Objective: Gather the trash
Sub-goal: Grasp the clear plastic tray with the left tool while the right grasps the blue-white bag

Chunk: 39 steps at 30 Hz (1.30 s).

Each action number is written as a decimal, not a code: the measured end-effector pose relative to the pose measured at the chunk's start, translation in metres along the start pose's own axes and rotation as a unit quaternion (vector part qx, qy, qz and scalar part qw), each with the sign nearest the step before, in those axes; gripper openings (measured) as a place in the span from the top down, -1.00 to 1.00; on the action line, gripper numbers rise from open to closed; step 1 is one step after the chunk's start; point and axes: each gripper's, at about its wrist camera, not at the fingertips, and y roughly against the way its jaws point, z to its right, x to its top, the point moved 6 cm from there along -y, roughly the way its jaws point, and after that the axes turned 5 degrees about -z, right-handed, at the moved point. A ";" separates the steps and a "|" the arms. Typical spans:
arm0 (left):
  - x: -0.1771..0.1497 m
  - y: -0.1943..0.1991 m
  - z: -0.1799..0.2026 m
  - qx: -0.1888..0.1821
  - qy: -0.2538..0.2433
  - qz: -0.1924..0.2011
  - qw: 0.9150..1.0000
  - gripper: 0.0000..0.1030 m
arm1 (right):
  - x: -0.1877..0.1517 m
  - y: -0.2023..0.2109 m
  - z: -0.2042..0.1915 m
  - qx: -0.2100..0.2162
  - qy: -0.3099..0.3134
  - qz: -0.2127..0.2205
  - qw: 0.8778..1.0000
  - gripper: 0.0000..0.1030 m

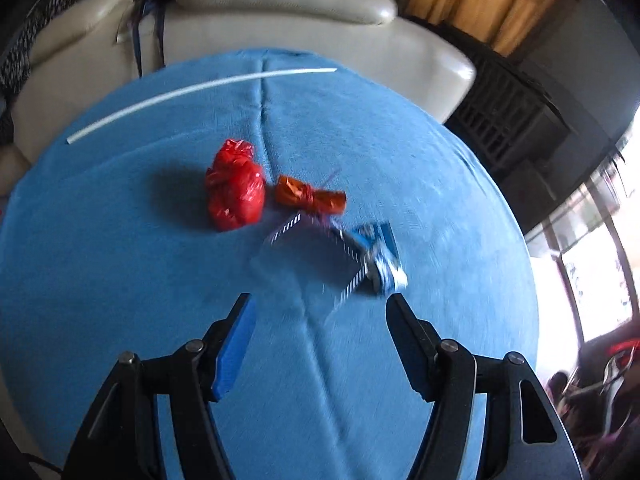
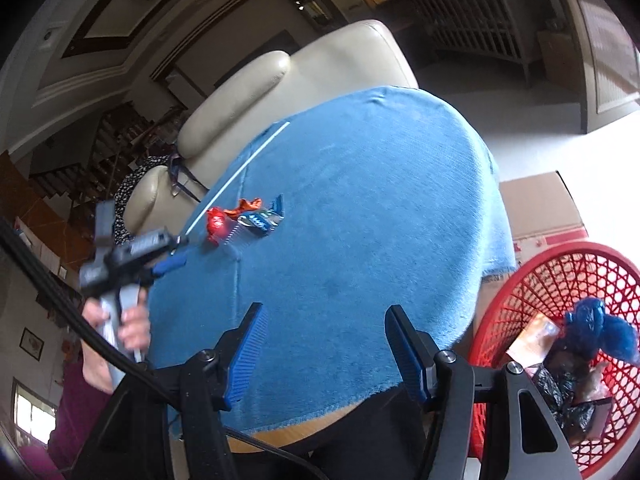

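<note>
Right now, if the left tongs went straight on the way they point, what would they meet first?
Probably the blue wrapper, lying just ahead of the open left tongs on the blue cloth; blur makes depth uncertain.

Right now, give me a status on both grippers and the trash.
Left gripper open, empty. Right gripper open, empty. Red wrapper, orange wrapper, blue packet on the table. Nothing blocking.

Daylight glare from the window (image 1: 600, 280) — motion blur, fisheye-warped edges.
</note>
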 end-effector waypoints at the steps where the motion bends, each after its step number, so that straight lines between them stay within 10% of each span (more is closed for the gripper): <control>1: 0.007 -0.005 -0.001 0.003 0.015 -0.004 1.000 -0.32 | 0.000 -0.001 0.003 -0.001 -0.004 -0.001 1.000 -0.26; 17: 0.016 -0.073 -0.004 0.015 0.069 -0.080 0.994 -0.32 | 0.002 -0.018 0.027 -0.008 -0.028 -0.022 0.999 -0.26; 26: -0.022 -0.057 -0.029 0.031 -0.013 -0.119 0.992 -0.02 | 0.017 -0.039 -0.004 -0.008 0.014 -0.038 0.999 -0.26; 39: -0.066 -0.007 -0.080 -0.003 -0.092 -0.126 0.988 -0.22 | 0.073 -0.169 -0.110 -0.024 0.150 -0.094 0.984 -0.26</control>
